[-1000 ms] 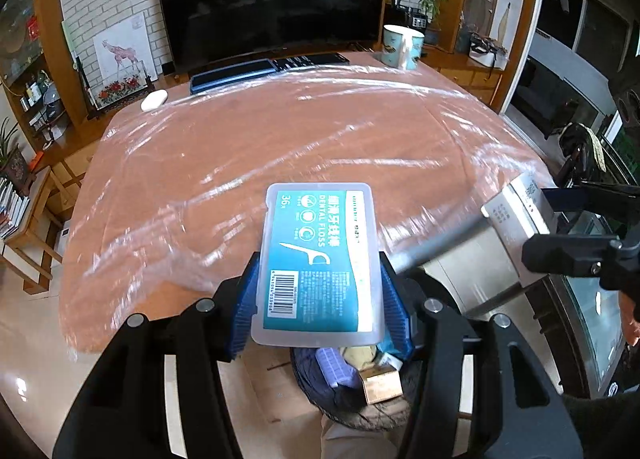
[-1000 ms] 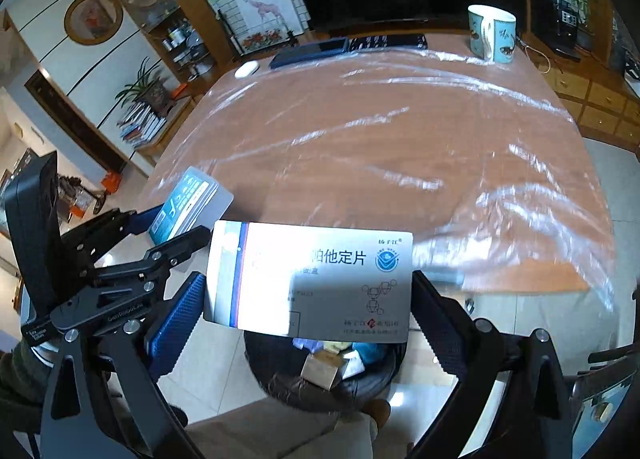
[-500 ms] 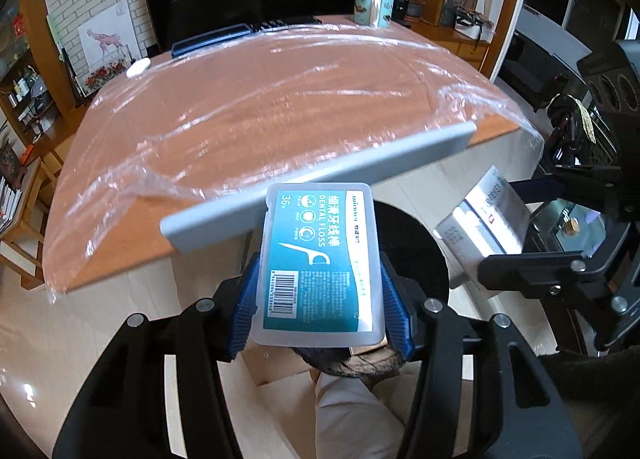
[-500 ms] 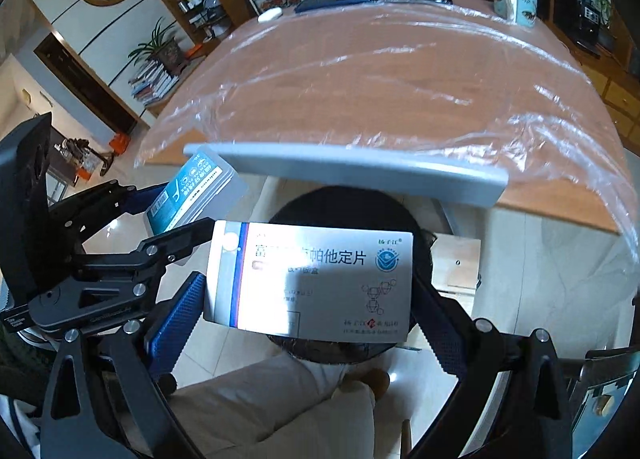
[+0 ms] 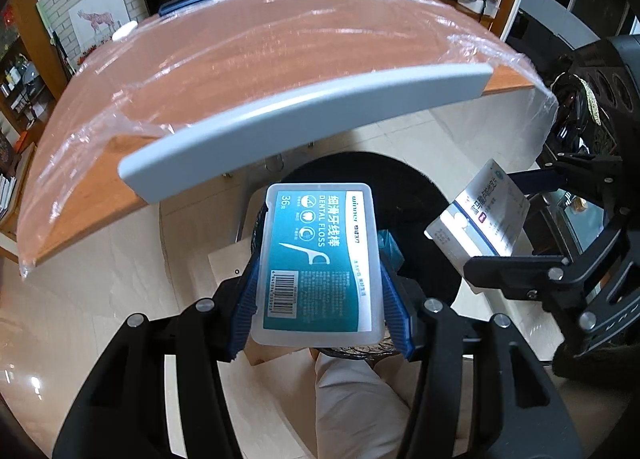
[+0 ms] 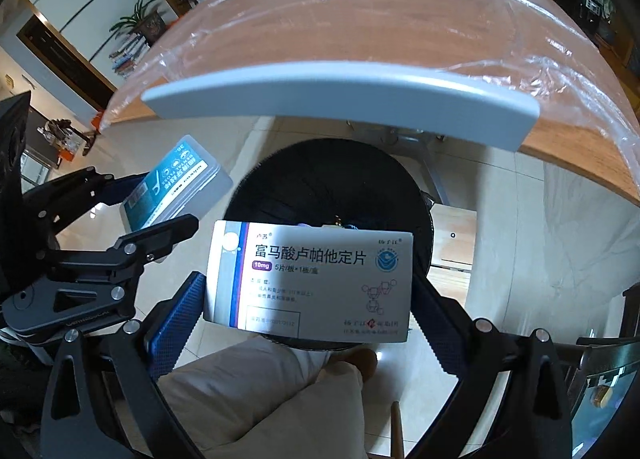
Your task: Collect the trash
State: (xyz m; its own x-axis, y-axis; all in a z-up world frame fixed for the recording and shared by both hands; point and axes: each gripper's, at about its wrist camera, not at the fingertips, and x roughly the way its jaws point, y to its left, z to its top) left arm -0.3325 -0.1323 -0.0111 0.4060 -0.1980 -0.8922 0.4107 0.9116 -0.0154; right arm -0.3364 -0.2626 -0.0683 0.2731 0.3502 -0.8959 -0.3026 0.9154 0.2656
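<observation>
Teal floss box (image 5: 318,267) in left jaws, one medicine carton (image 6: 310,279) in right jaws

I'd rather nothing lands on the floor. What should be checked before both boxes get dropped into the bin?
1. Left gripper clamps the dental floss box: ok.
2. Right gripper clamps the medicine box: ok.
3. Floss box above the black bin opening: ok.
4. Medicine box above the bin: ok in the right view, near the rim in the left.
5. Room left in the bin: cannot tell.
6. Grippers apart from each other: ok.
</observation>
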